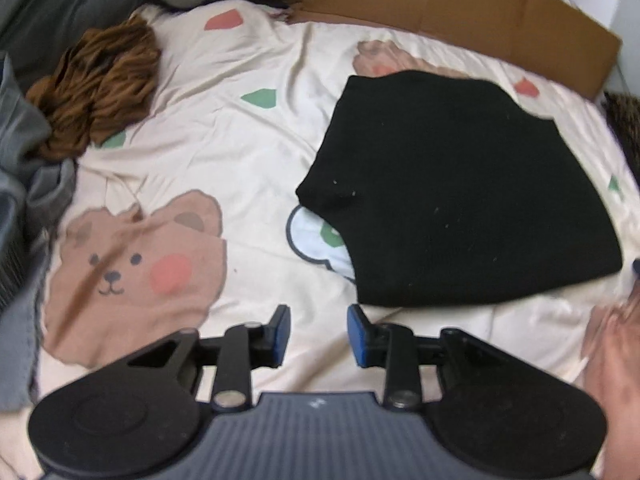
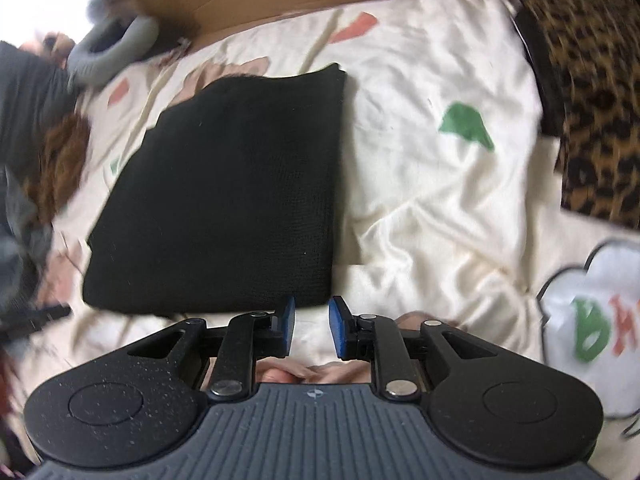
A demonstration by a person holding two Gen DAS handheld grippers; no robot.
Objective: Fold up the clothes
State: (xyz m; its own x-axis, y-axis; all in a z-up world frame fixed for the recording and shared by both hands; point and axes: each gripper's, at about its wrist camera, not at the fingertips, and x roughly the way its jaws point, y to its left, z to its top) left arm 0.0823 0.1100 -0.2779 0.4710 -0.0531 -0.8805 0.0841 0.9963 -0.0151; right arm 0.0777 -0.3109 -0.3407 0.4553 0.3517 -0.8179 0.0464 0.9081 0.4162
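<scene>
Both grippers, the left gripper point(image 1: 319, 332) and right gripper point(image 2: 312, 327), hover narrowly parted and empty just short of the folded black garment point(image 1: 460, 196) on the bedsheet point(image 1: 224, 128), where a careless snag could undo its fold.

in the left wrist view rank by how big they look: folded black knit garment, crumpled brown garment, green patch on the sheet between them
1. folded black knit garment
2. crumpled brown garment, though it lies farther off, so its true size is unsure
3. green patch, clearly smallest
</scene>
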